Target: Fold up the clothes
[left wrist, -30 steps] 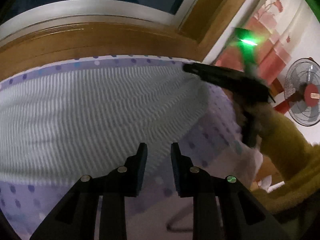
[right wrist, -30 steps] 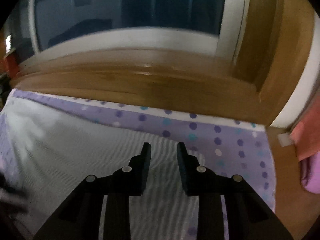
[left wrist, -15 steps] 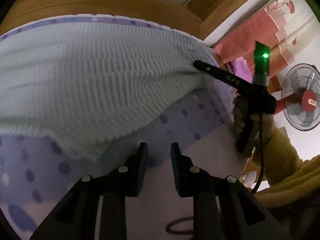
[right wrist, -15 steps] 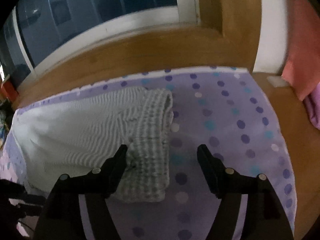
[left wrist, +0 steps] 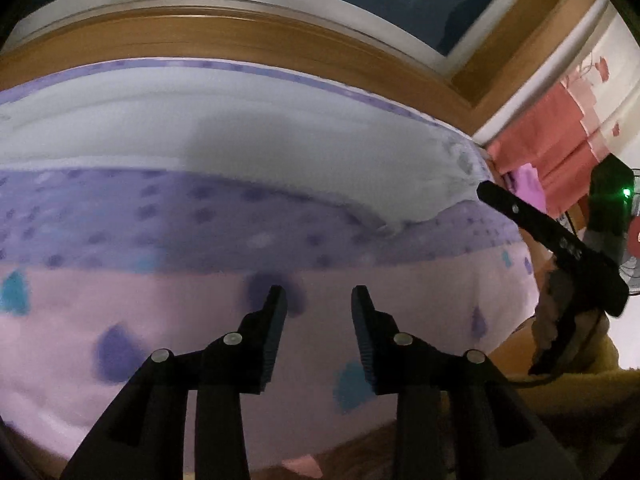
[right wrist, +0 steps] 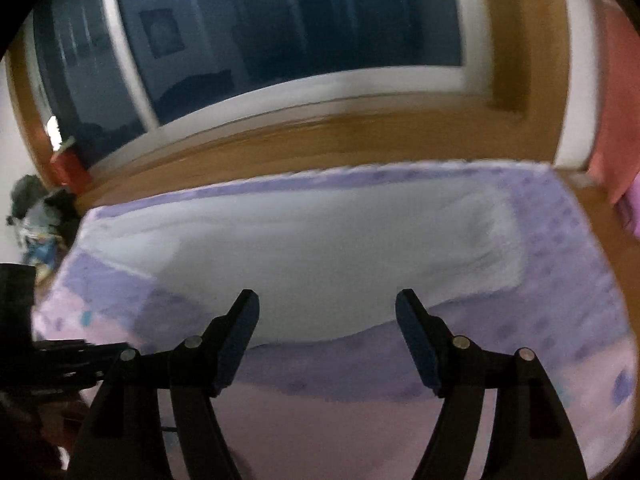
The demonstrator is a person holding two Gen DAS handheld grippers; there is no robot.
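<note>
Just now: both tools empty over the bedding.
Left gripper (left wrist: 319, 300) opening, nothing between; right gripper (right wrist: 327, 304) spread wide (clear gap), holding nothing. White knit garment (right wrist: 320, 248) folded flat beyond, on dotted purple sheet (right wrist: 560, 280). Only from left wrist: hand (left wrist: 556, 320) gripping the right tool, fan (left wrist: 634, 248) behind.

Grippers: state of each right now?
Left gripper: opening, nothing between the fingers.
Right gripper: open wide, empty; white garment lies flat beyond it.
</note>
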